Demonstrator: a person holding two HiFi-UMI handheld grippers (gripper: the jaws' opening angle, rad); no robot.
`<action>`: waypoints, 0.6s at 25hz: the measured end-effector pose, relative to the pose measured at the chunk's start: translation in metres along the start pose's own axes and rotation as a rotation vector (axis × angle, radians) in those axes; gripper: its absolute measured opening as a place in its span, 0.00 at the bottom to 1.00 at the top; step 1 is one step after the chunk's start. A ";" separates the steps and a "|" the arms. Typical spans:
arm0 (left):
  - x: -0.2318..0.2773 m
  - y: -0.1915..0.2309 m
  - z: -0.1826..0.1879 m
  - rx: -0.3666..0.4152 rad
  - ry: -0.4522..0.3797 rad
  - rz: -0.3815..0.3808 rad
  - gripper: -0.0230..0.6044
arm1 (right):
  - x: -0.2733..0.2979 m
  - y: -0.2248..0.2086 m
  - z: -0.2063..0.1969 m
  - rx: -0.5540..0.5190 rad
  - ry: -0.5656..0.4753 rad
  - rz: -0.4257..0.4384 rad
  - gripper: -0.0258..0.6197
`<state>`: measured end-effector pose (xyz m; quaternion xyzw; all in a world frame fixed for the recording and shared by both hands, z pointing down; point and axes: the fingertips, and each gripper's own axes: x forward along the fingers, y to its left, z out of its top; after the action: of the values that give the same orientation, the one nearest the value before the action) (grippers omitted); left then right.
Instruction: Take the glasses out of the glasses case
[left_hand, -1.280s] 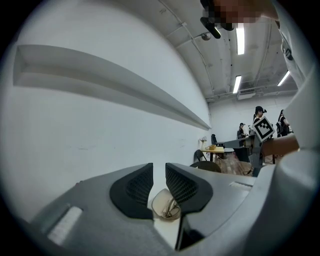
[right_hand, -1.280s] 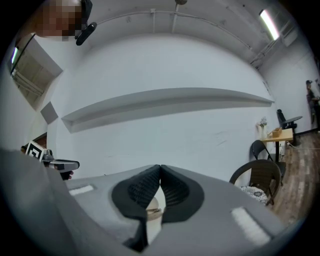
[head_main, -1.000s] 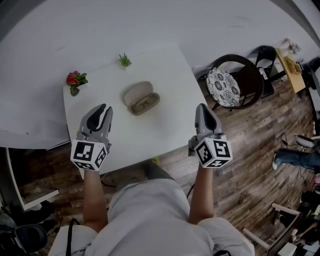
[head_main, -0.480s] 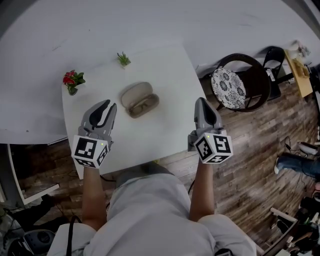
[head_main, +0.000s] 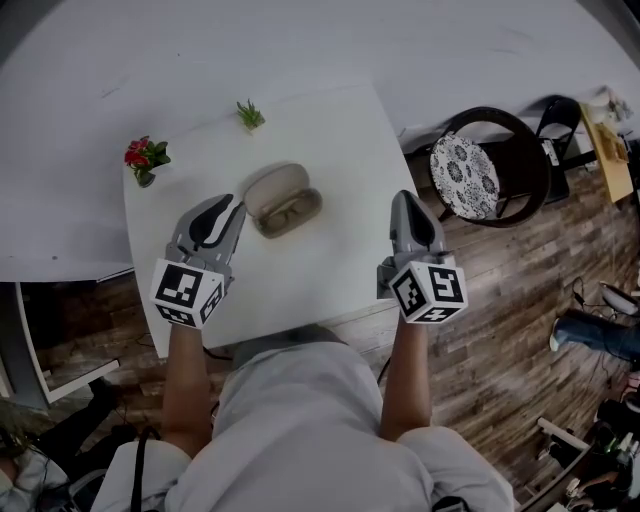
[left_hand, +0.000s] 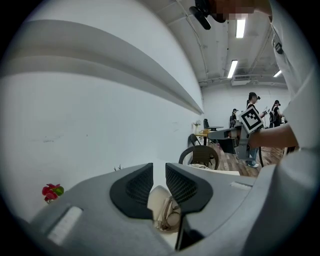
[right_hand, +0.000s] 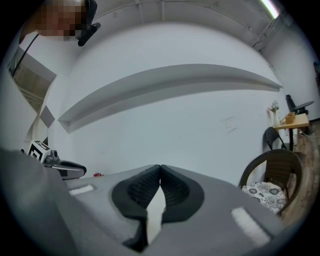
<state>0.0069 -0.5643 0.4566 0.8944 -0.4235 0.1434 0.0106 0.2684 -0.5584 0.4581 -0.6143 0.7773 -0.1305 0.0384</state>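
Note:
A beige glasses case lies with its lid up in the middle of the white table, and the glasses rest in its lower half. My left gripper hovers just left of the case, its jaws a narrow gap apart and nothing between them. In the left gripper view the case and glasses show through the gap of the left gripper. My right gripper is over the table's right edge, well apart from the case. The right gripper has its tips touching and holds nothing.
A pot of red flowers stands at the table's far left corner and a small green plant at the far edge. A dark chair with a patterned cushion stands right of the table. The white wall runs behind the table.
My left gripper has moved forward and to the right, closer to the case. The right gripper has hardly moved.

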 end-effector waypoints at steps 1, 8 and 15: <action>0.004 -0.002 -0.003 0.001 0.011 -0.014 0.16 | 0.002 -0.002 -0.002 0.004 0.003 -0.002 0.04; 0.040 -0.012 -0.038 0.021 0.139 -0.136 0.16 | 0.014 -0.011 -0.014 0.028 0.020 -0.001 0.04; 0.079 -0.024 -0.084 -0.004 0.270 -0.268 0.16 | 0.024 -0.016 -0.031 0.034 0.058 0.003 0.04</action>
<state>0.0521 -0.5968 0.5612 0.9153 -0.2958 0.2586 0.0881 0.2709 -0.5800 0.4947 -0.6085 0.7765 -0.1613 0.0266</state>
